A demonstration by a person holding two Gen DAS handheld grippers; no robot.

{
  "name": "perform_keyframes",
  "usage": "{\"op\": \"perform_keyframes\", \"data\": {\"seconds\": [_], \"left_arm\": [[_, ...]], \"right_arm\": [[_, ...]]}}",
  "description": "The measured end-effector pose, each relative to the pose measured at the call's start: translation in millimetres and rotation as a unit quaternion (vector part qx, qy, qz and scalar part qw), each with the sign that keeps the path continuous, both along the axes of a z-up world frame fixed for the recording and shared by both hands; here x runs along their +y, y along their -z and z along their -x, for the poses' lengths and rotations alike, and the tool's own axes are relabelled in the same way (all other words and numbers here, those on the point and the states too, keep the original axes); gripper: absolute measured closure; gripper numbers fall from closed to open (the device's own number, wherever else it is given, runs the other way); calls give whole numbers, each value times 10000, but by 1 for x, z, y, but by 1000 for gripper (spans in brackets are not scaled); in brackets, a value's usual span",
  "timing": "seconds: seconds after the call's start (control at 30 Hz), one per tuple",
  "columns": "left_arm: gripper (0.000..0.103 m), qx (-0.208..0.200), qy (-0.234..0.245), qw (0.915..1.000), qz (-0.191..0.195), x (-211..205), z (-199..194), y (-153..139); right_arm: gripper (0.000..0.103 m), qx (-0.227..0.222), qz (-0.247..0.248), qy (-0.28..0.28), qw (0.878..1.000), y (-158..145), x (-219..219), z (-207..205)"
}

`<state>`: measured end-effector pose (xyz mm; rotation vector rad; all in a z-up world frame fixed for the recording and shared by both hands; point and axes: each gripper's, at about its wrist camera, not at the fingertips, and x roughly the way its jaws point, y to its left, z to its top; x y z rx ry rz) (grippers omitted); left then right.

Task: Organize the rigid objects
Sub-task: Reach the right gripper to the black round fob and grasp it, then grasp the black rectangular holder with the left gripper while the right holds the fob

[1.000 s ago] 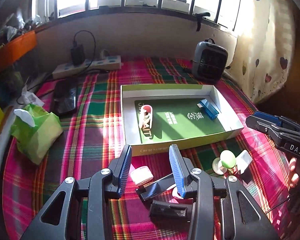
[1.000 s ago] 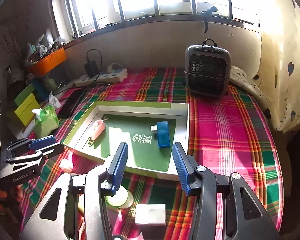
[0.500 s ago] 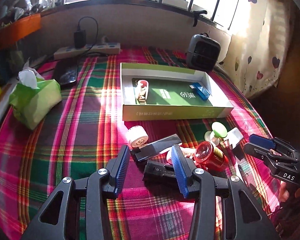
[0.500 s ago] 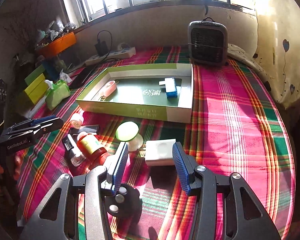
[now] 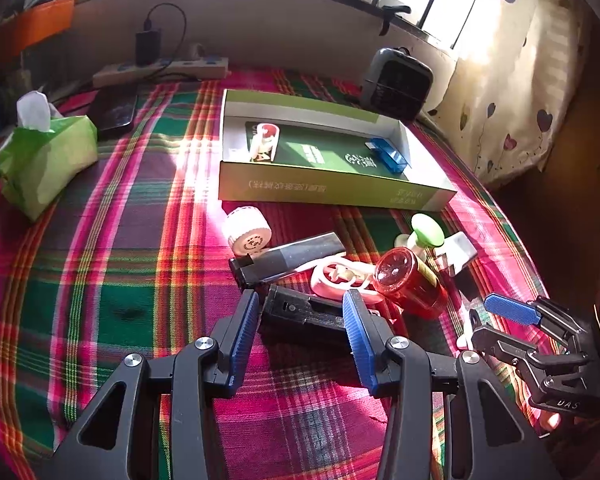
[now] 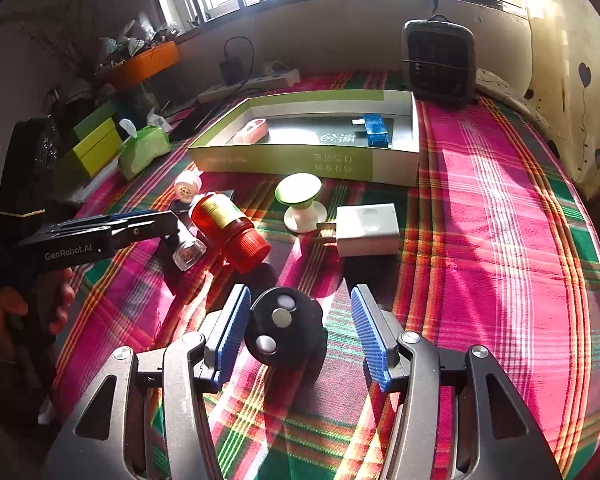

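Both tools lower, jaws wider — remote between.

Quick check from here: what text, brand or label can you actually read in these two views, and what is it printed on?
"GenRobot.AI": side of the left hand-held gripper, in the right wrist view.
"DAS": body of the right hand-held gripper, in the left wrist view.
Box front wall: printed characters, upside down, too blurred to read.
Box floor: white logo and lines, unreadable.
Red bottle label: too small.
White roll end: blurred.
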<state>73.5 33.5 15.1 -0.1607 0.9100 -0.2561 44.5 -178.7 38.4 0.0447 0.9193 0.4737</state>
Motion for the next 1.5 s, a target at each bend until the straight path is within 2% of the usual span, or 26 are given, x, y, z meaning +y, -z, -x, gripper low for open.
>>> {"op": "perform_keyframes", "data": {"seconds": [0.27,0.4,0.53,0.93,1.07,1.2,1.5], "left_arm": [[60,79,-51,9994,331,5,-3,3],[60,88,12,9993,354,2,4,1],[60,82,202,9988,428,-5,17,0],[60,131,649,9968,444,-29,52,-1],[60,11,783,9966,263,-34,60,-7],[60,-233,691,9973,-37,-32,62,-16],[60,-108,650,9976,-231,-33,38,-6]], "right_arm": [[46,68,263,-126,9996,6,12,5],[46,29,468,-137,9988,7,14,8],[46,13,645,-93,9979,9,12,9],[46,-27,772,125,9969,9,3,8],[46,-25,726,150,9972,9,1,8],[50,-38,718,117,9973,8,3,8],[56,-23,657,125,9978,8,2,5]]}}
